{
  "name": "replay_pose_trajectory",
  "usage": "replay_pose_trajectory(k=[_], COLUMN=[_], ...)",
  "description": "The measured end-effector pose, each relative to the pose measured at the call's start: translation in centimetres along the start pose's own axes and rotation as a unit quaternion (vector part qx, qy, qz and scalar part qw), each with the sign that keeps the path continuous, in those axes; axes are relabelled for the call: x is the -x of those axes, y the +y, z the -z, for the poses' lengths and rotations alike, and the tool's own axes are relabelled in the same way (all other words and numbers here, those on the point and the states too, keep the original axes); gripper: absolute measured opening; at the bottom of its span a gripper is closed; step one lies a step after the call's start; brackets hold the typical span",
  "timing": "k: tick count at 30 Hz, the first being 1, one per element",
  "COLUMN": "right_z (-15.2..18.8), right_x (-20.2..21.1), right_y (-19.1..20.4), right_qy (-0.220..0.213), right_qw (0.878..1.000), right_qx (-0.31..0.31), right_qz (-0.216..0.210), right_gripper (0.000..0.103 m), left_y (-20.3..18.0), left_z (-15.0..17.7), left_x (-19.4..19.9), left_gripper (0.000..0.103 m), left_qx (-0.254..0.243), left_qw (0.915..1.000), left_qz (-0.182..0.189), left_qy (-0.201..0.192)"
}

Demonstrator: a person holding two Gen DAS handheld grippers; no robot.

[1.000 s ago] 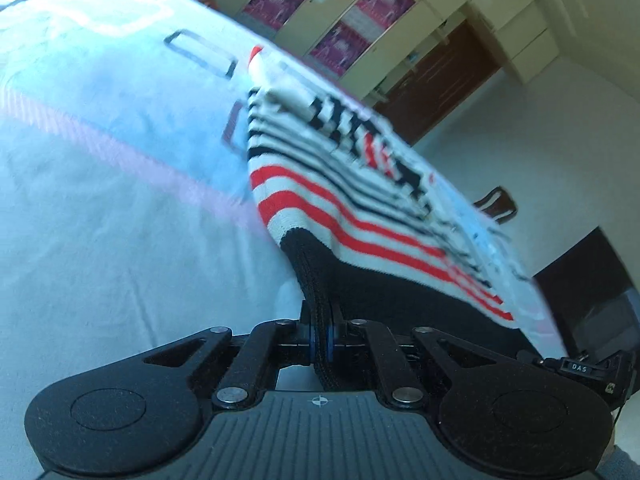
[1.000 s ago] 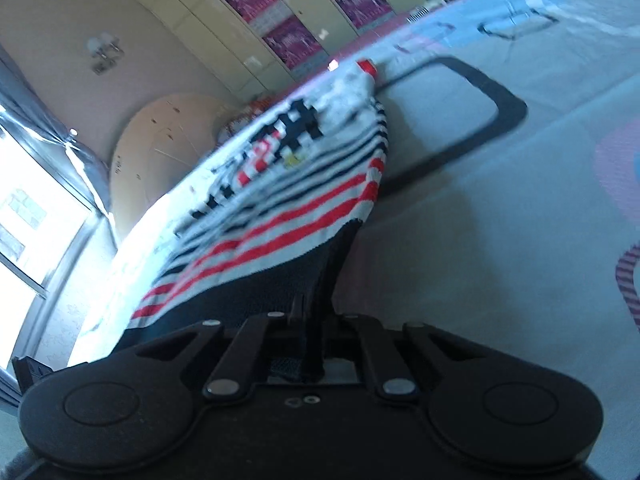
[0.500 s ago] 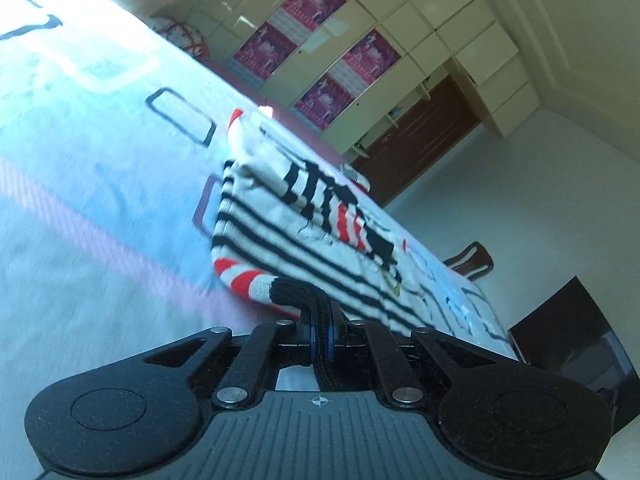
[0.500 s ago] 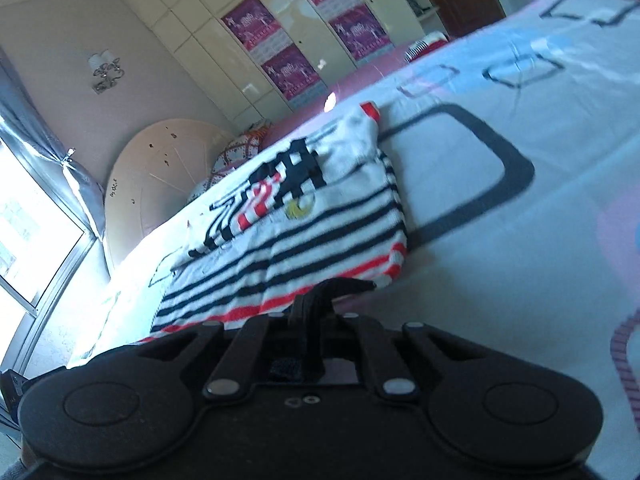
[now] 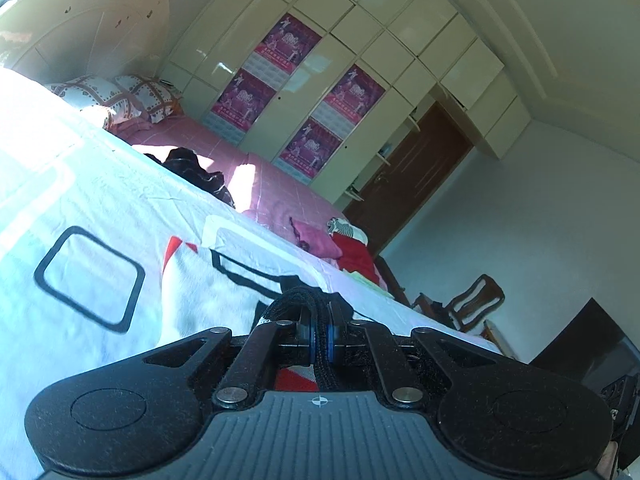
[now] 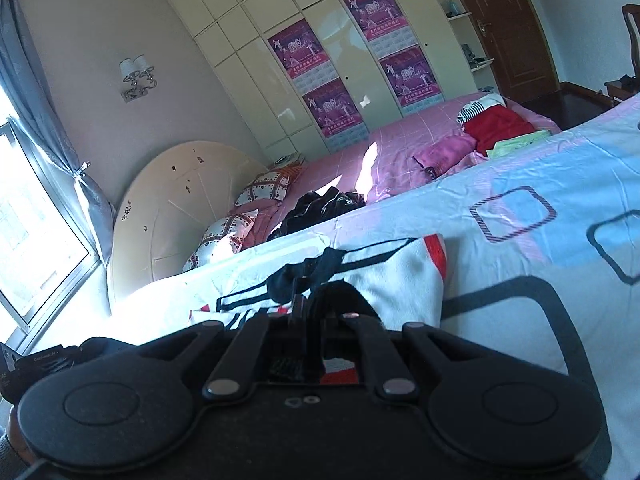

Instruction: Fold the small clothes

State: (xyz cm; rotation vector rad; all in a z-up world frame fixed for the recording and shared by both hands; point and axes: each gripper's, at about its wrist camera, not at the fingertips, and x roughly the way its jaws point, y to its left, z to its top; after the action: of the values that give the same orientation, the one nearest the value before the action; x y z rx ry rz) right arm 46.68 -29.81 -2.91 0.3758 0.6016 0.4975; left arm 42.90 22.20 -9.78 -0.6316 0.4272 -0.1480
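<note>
1. Pinching the black ribbed hem (image 5: pixel 320 308) of the small sweater (image 5: pixel 208 288), my left gripper (image 5: pixel 320 344) has its jaws nearly together, with the knit squeezed between the blue pads.
2. My right gripper (image 6: pixel 316 320) is also clamped narrow on a bunch of that black hem (image 6: pixel 340 292).
3. I see the sweater lying on the bedsheet (image 6: pixel 520 168), which is light blue and pink with dark rounded rectangles printed on it; the white side faces up, with a red cuff (image 6: pixel 436 256) at its far corner and black outline shapes across it.
4. Under both grippers a little red-and-white striping of the garment shows.
5. Beyond the far edge of the sheet I see a pink bedspread (image 6: pixel 392 148) with a black garment (image 6: pixel 320 208) heaped on it, patterned pillows (image 6: pixel 264 188) towards the round headboard (image 6: pixel 176 208), and a red garment (image 6: pixel 500 124) towards the foot.
6. Cream wardrobes with magenta posters (image 5: pixel 292 44) stand behind, beside a brown door (image 5: pixel 412 164).
</note>
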Motion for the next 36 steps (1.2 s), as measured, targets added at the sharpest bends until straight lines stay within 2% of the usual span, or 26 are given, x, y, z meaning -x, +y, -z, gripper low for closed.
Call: replay_pose_trajectory(k=[4, 11, 15, 20, 21, 24, 25, 26, 27, 28, 29, 32, 34, 36], right_z=[-2.6, -4.3, -4.5, -3.9, -3.7, -3.5, -3.5, -3.5, -3.6, -3.6, -3.6, -4.0, -4.4, -4.7], right_x=[-5.7, -14.3, -18.4, -22.1, -22.4, -21.9, -21.3, -20.7, -20.2, -19.7, -19.4, -19.1, -18.9, -19.3], right_y=[-2.5, -6.4, -8.6, -10.9, -11.1, -11.1, -10.8, -10.7, -10.7, -10.6, -10.8, -11.1, -11.0, -10.6], right_qy=[0.020, 0.056, 0.077, 0.105, 0.106, 0.094, 0.083, 0.072, 0.058, 0.045, 0.040, 0.045, 0.044, 0.049], right_qw=[1.000, 0.998, 0.995, 0.991, 0.991, 0.993, 0.994, 0.995, 0.996, 0.997, 0.998, 0.998, 0.999, 0.999], right_qx=[-0.019, -0.030, -0.055, -0.086, -0.080, -0.071, -0.066, -0.060, -0.057, -0.053, -0.047, -0.047, -0.030, -0.006], right_qz=[-0.014, -0.016, -0.016, -0.005, -0.010, -0.026, -0.025, -0.023, -0.020, -0.015, -0.013, -0.015, -0.010, -0.004], right_gripper=[0.006, 0.006, 0.006, 0.007, 0.010, 0.022, 0.026, 0.042, 0.062, 0.067, 0.065, 0.053, 0.052, 0.052], left_y=[0.9, 3.7, 4.9, 6.7, 6.8, 6.7, 6.7, 6.6, 6.5, 6.2, 6.0, 5.8, 5.5, 5.5], left_z=[-2.0, -3.5, -3.3, -1.9, -1.5, -1.0, -0.8, -0.8, -0.8, -0.8, -0.9, -1.6, -2.2, -2.7], left_x=[-5.4, -13.4, -16.6, -20.0, -20.3, -20.4, -20.3, -20.1, -20.0, -19.8, -19.7, -18.9, -18.0, -18.2], left_gripper=[0.005, 0.005, 0.005, 0.007, 0.008, 0.017, 0.028, 0.043, 0.051, 0.062, 0.067, 0.070, 0.070, 0.070], left_qx=[-0.002, 0.013, 0.016, 0.048, 0.046, 0.044, 0.040, 0.036, 0.031, 0.024, 0.020, 0.008, -0.005, -0.030], left_qw=[0.9997, 0.9977, 0.9955, 0.9902, 0.9897, 0.9920, 0.9933, 0.9945, 0.9955, 0.9961, 0.9965, 0.9964, 0.9972, 0.9952], left_qz=[-0.019, -0.048, -0.069, -0.099, -0.103, -0.092, -0.083, -0.074, -0.067, -0.064, -0.062, -0.077, -0.072, -0.088], left_qy=[0.015, 0.045, 0.064, 0.086, 0.088, 0.074, 0.069, 0.065, 0.060, 0.056, 0.052, 0.034, 0.019, 0.030])
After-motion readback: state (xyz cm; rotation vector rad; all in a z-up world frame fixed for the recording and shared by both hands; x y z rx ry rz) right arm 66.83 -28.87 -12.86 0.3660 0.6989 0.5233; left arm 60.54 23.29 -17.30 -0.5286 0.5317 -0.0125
